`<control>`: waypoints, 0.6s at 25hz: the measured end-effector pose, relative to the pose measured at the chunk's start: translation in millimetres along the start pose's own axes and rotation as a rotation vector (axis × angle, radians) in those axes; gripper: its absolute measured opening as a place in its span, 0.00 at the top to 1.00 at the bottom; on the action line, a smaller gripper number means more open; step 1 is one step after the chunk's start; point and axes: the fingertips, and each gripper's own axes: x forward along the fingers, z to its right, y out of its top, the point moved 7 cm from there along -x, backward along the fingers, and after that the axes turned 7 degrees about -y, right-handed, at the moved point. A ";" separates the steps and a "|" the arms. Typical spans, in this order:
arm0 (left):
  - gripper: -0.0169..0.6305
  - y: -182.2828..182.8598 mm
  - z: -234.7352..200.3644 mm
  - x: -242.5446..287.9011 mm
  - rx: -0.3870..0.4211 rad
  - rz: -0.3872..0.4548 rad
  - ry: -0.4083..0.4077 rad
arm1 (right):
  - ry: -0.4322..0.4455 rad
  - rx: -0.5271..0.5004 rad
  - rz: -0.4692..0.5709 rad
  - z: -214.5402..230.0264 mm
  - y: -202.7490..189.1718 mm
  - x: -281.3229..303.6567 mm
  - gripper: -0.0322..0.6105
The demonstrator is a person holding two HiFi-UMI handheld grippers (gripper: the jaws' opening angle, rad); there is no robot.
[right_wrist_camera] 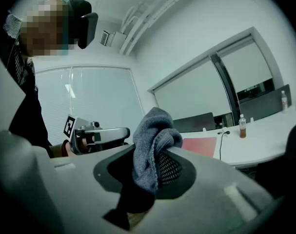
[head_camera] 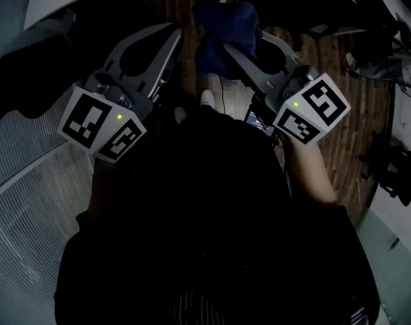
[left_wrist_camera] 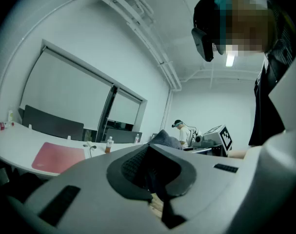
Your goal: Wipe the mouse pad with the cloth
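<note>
Both claws are held close to the body, above a wood floor (head_camera: pixel 368 93). Right claw (head_camera: pixel 227 46) is clamped on the blue cloth (head_camera: pixel 225 22), which is bunched and bulging past the tips. Left claw (head_camera: pixel 172 36) has its tips together with nothing between them. The two claws sit side by side, near each other. The pink pad (right_wrist_camera: pixel 201 146) lies flat on a white surface (right_wrist_camera: pixel 265 140) well apart from both claws. A bottle (right_wrist_camera: pixel 242 126) stands past the pad.
</note>
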 end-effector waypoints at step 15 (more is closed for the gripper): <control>0.96 -2.5 1.5 -0.1 -0.025 -0.005 0.001 | 0.039 0.002 -0.012 2.0 2.9 4.8 0.79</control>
